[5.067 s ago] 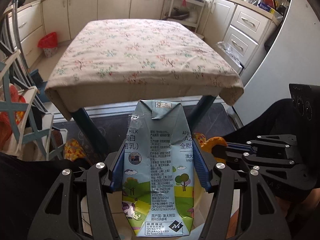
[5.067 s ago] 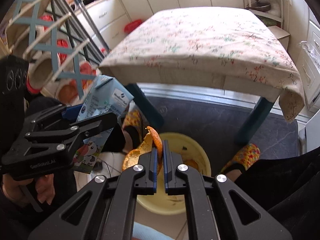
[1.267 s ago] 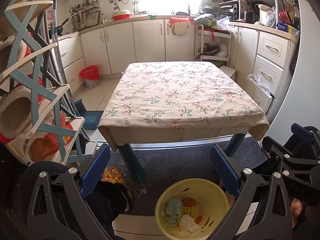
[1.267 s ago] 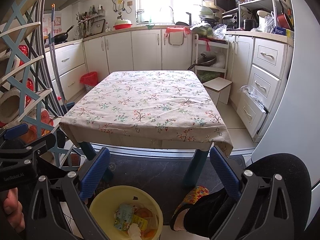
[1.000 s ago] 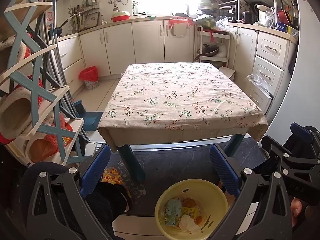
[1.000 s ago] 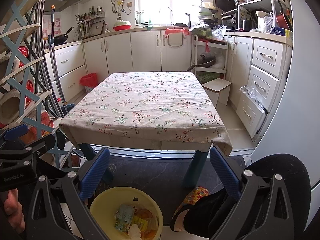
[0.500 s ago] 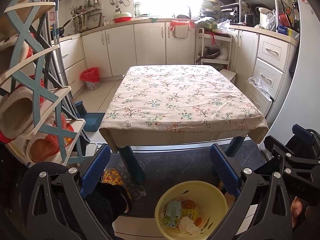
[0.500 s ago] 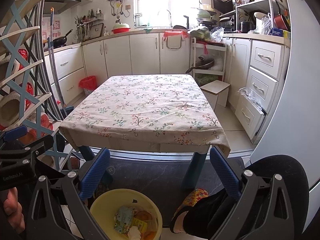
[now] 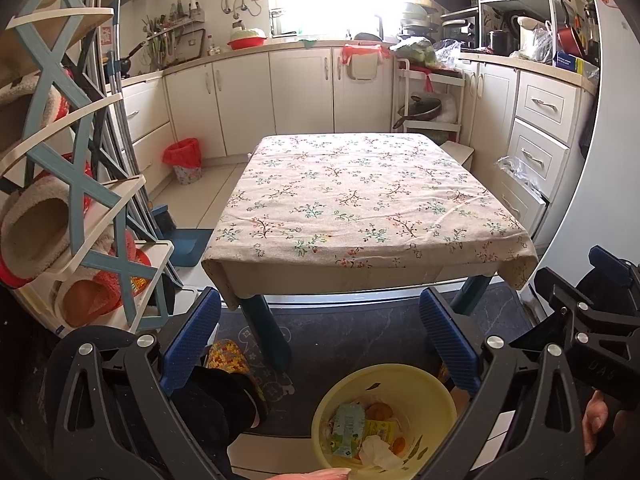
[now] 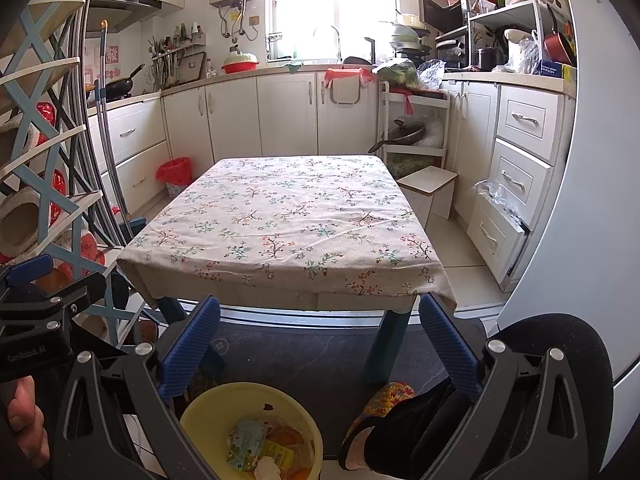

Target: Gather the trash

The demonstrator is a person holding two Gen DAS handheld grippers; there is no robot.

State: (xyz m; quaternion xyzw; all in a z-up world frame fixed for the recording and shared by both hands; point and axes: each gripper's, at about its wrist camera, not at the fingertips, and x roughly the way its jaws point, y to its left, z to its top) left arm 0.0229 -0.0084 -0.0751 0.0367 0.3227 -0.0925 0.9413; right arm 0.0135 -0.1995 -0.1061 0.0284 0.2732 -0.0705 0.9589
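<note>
**Entry: trash collection, both tools idle above the bin**

- **Landmark:** yellow bin [image 9: 384, 412], on the floor on the near side of the table [image 9: 368, 208], just by the table's near left leg as seen in the left wrist view.
- **Contents of bin:** crushed milk carton [image 9: 347, 424], a small yellow-green pack [image 9: 378, 429] touching it, a crumpled white tissue [image 9: 378, 454] in front of both, and orange peel [image 9: 379, 410] behind and beside them. All lie inside the rim; nothing hangs over it.
- **Left tool** [image 9: 320, 340]: jaws spread wide, nothing between the blue pads [image 9: 192, 332]. Held above and behind the bin, slightly to its left.
- **Right tool** [image 10: 320, 340]: jaws likewise spread wide and carrying nothing. Held above the bin, slightly to its right; the bin shows low and left in this view.
- **Table, beyond the bin:** floral cloth only; no trash shows on top of it in either view.
- **Floor around the bin:** dark mat [image 10: 320, 356], the person's patterned slippers [image 10: 390, 394]; no loose litter can be made out.
- **Step in hand (judgement):** the drop into the bin looks finished, and both tools are free. The task appears at or close to its end.
- **Next move (judgement):** a look over the table and the mat near the bin for any missed piece. If one turns up, the nearer tool must come down over it with jaws wide, close, and carry it back over the rim. If none, nothing further is called for.
</note>
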